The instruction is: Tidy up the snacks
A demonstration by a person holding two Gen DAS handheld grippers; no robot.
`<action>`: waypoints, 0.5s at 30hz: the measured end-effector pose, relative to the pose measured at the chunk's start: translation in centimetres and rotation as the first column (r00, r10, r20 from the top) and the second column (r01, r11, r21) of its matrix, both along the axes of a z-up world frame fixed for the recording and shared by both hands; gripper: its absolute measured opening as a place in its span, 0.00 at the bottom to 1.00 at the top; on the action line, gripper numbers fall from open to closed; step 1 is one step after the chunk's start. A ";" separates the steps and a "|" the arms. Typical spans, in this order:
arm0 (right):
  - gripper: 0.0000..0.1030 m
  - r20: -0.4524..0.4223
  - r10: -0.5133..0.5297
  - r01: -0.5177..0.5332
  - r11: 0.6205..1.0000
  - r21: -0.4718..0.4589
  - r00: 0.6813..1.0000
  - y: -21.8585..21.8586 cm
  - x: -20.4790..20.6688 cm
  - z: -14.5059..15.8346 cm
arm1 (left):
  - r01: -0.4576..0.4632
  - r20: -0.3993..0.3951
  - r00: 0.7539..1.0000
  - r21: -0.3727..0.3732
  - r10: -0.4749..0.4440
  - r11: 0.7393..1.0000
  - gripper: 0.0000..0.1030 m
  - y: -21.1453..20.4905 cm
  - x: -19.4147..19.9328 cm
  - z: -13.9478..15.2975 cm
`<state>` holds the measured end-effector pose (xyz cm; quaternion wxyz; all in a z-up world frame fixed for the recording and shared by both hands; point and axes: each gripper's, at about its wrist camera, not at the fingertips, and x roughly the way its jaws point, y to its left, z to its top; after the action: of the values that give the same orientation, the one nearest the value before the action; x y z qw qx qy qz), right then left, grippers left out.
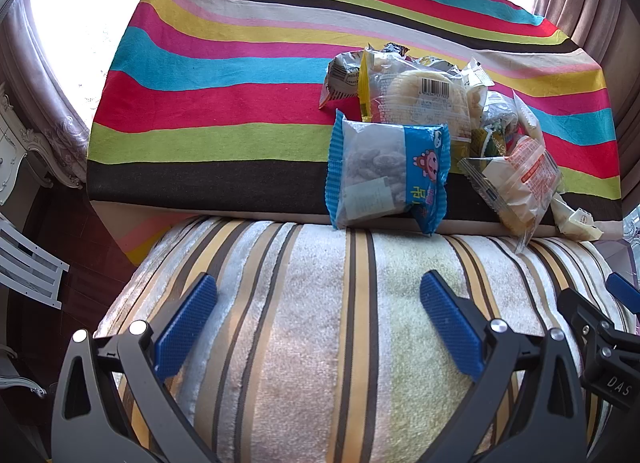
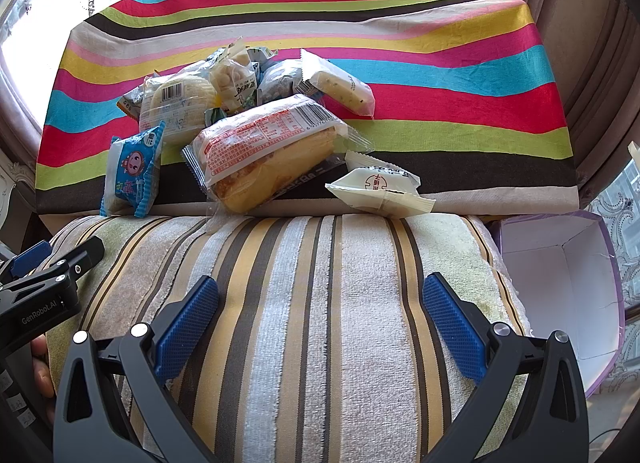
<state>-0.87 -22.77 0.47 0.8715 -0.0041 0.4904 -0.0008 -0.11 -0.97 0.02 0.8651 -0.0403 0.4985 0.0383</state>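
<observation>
A pile of wrapped snacks lies on a table under a rainbow-striped cloth point(image 1: 224, 75) point(image 2: 460, 75). A blue packet with a pig cartoon point(image 1: 386, 175) point(image 2: 134, 171) stands at the near edge. A clear-wrapped cake point(image 2: 264, 151) point(image 1: 516, 187) lies beside it. A round bun pack with a barcode point(image 1: 420, 97) point(image 2: 176, 103) sits behind. White small packets point(image 2: 380, 187) lie at the right. My left gripper point(image 1: 318, 307) is open and empty over a striped cushion point(image 1: 320, 343). My right gripper point(image 2: 320, 307) is open and empty over the same cushion point(image 2: 320, 323).
An open purple box with a white inside point(image 2: 560, 287) stands to the right of the cushion. Curtains point(image 2: 592, 63) and bright windows surround the table. White ornate furniture point(image 1: 24, 159) and a white chair point(image 1: 28, 263) stand at the left.
</observation>
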 end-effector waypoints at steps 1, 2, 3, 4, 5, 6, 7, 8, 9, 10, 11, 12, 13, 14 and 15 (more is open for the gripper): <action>0.96 0.000 0.000 0.000 1.000 0.000 1.000 0.0 0.0 0.0 | 0.000 0.000 1.000 0.000 0.000 1.000 0.99 0.0 0.0 0.0; 0.96 0.000 0.000 0.000 1.000 0.000 1.000 0.0 0.0 0.0 | 0.000 0.000 1.000 0.000 0.000 1.000 0.99 -0.1 0.0 0.0; 0.96 0.000 0.000 0.000 1.000 0.000 1.000 0.0 0.0 0.0 | 0.000 0.000 1.000 0.000 0.000 1.000 0.99 0.0 0.0 0.0; 0.96 0.000 0.000 0.000 1.000 0.000 1.000 0.0 0.0 0.0 | 0.000 0.000 1.000 0.000 0.000 1.000 0.99 0.0 0.0 0.0; 0.96 0.000 0.000 0.000 1.000 0.000 1.000 0.0 0.0 0.0 | 0.000 0.000 1.000 -0.001 0.000 1.000 0.99 0.0 0.0 0.0; 0.96 0.000 0.000 0.000 1.000 0.000 1.000 0.0 0.0 0.0 | -0.001 0.000 1.000 -0.001 0.001 1.000 0.99 0.0 0.0 0.0; 0.96 0.000 0.000 0.000 1.000 0.000 1.000 0.0 0.0 0.0 | -0.001 0.000 1.000 0.000 0.001 1.000 0.99 -0.1 0.0 0.0; 0.96 0.000 0.000 0.000 1.000 0.000 1.000 0.0 0.0 0.0 | -0.001 0.000 1.000 0.000 0.001 1.000 0.99 -0.1 0.0 0.0; 0.96 0.000 0.000 0.000 1.000 0.000 1.000 0.0 0.0 0.0 | -0.001 -0.001 1.000 0.000 0.001 1.000 0.99 -0.1 0.0 0.0; 0.96 0.000 0.000 0.000 1.000 0.000 1.000 0.0 0.0 0.0 | -0.001 -0.001 1.000 0.000 0.001 1.000 0.99 -0.1 0.0 0.0; 0.96 0.000 0.000 0.000 1.000 0.000 1.000 0.0 0.1 0.0 | -0.001 -0.001 1.000 -0.001 0.001 1.000 0.99 -0.1 0.0 0.0; 0.96 0.000 0.000 0.000 1.000 0.000 1.000 0.0 0.1 0.0 | -0.001 -0.002 1.000 -0.002 0.001 1.000 0.99 -0.2 -0.1 0.1; 0.96 0.000 0.000 0.000 1.000 0.000 1.000 0.0 0.1 0.0 | -0.002 -0.002 1.000 -0.003 0.002 1.000 0.99 -0.2 -0.1 0.1; 0.96 0.000 0.000 0.000 1.000 0.000 1.000 0.0 0.1 0.0 | -0.002 -0.001 1.000 -0.003 0.002 1.000 0.99 -0.2 0.0 0.1; 0.96 0.000 0.000 0.000 1.000 0.001 1.000 -0.1 0.1 0.0 | -0.003 0.001 1.000 -0.001 0.003 1.000 0.99 -0.3 0.0 0.2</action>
<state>-0.74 -22.84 0.47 0.8714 -0.0037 0.4905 -0.0007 -0.16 -1.23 0.22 0.8653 -0.0416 0.4981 0.0394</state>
